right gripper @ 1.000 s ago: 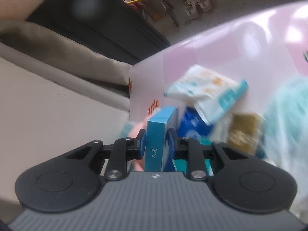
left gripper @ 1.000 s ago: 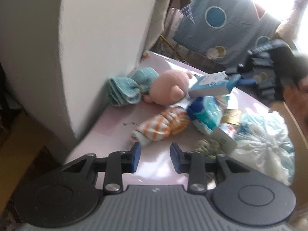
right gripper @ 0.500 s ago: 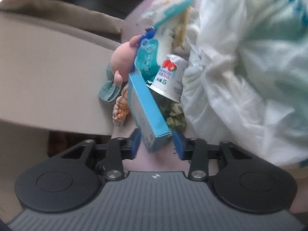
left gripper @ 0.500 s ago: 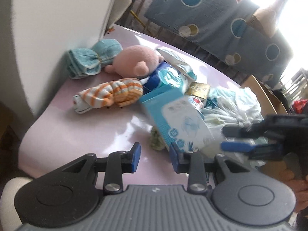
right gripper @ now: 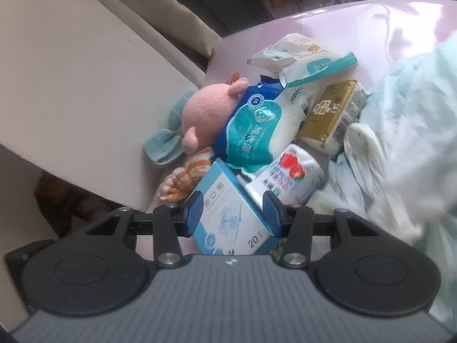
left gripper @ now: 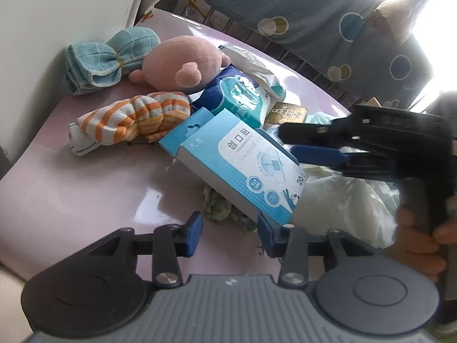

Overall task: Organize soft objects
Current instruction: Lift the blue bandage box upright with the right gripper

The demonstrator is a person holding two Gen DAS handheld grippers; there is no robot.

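Observation:
On the pink table (left gripper: 85,200) lie a teal cloth bundle (left gripper: 111,57), a pink plush toy (left gripper: 182,65) and an orange-striped sock (left gripper: 134,120). A light-blue plaster box (left gripper: 237,165) rests tilted on the pile. Under its near corner sits a small green patterned fabric piece (left gripper: 220,205). My left gripper (left gripper: 230,235) hovers just before that fabric, its jaws opening and touching nothing. My right gripper (right gripper: 232,214) is open, with the box (right gripper: 228,214) loose between its fingers. The same plush (right gripper: 205,114), sock (right gripper: 182,180) and cloth bundle (right gripper: 165,143) lie beyond it.
A wet-wipes pack (right gripper: 257,131), a white packet (right gripper: 300,57), a gold pack (right gripper: 334,114) and a strawberry cup (right gripper: 294,177) crowd the middle. A crumpled white plastic bag (left gripper: 342,205) fills the right. A white wall (left gripper: 57,14) borders the left. A hand (left gripper: 414,237) holds the right gripper.
The right gripper, shut on the box a second ago, let go of it; the box now lies on the pile. The left gripper moved in lower toward the pile and its jaws widened.

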